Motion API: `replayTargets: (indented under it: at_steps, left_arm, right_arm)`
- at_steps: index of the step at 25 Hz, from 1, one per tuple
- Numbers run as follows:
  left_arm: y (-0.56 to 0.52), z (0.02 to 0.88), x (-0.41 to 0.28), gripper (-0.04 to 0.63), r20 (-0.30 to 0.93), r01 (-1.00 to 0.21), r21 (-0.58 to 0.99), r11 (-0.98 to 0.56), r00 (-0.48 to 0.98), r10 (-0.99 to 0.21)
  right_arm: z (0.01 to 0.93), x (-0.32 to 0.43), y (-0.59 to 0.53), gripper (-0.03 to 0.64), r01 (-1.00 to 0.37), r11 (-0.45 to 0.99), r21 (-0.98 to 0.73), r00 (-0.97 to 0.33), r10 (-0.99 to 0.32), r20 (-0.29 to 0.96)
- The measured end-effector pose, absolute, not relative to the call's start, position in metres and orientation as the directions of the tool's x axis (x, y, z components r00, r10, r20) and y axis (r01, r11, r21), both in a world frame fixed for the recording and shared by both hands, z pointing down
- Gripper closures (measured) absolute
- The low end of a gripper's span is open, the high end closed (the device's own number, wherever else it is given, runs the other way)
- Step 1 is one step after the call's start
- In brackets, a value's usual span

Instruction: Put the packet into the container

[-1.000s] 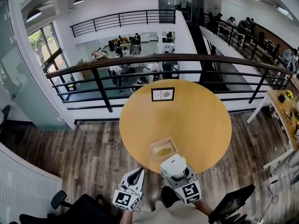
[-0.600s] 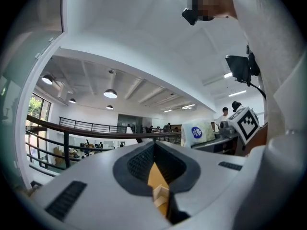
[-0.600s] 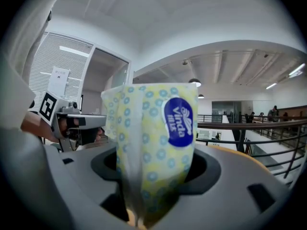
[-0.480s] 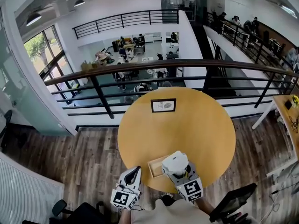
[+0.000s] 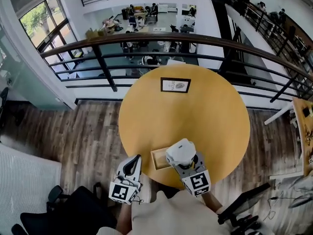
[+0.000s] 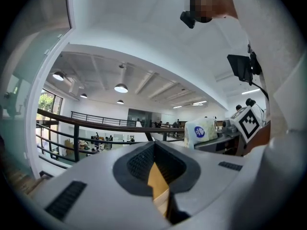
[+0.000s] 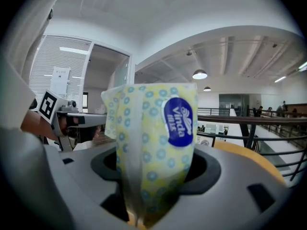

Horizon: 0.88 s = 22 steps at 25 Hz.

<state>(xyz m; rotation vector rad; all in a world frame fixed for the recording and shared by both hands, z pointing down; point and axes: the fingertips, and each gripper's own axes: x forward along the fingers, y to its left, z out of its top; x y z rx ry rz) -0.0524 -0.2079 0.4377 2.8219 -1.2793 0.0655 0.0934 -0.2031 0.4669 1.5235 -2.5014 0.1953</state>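
My right gripper [image 5: 182,156] is shut on a yellow tissue packet with blue dots [image 5: 179,151], holding it upright above the near part of the round wooden table [image 5: 195,116]. The packet overlaps the right edge of the small open wooden container [image 5: 159,159]. In the right gripper view the packet [image 7: 153,133] fills the middle and stands between the jaws of that gripper [image 7: 156,174]. My left gripper [image 5: 131,164] hangs at the table's near edge, left of the container, shut with nothing in it. Its closed tips [image 6: 154,150] show in the left gripper view, where the packet [image 6: 200,131] appears at the right.
A black-framed card [image 5: 175,85] lies at the table's far side. A dark railing [image 5: 146,40] runs behind the table, with a lower floor beyond it. A black chair [image 5: 73,209] stands at the lower left on the wood floor.
The right gripper has carried the packet from the near side of the container to its right edge. The head view has tilted further down. The left gripper has stayed by the table's edge.
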Motion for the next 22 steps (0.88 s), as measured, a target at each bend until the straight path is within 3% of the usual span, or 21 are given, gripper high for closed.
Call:
replayTargets:
  at_steps: [22]
  left_arm:
    - [-0.195, 0.491, -0.080, 0.589, 0.253, -0.814, 0.191, -0.549, 0.581, -0.774]
  right_arm:
    - [0.514, 0.090, -0.219, 0.309, -0.849, 0.528, 0.003, -0.466, -0.752, 0.466]
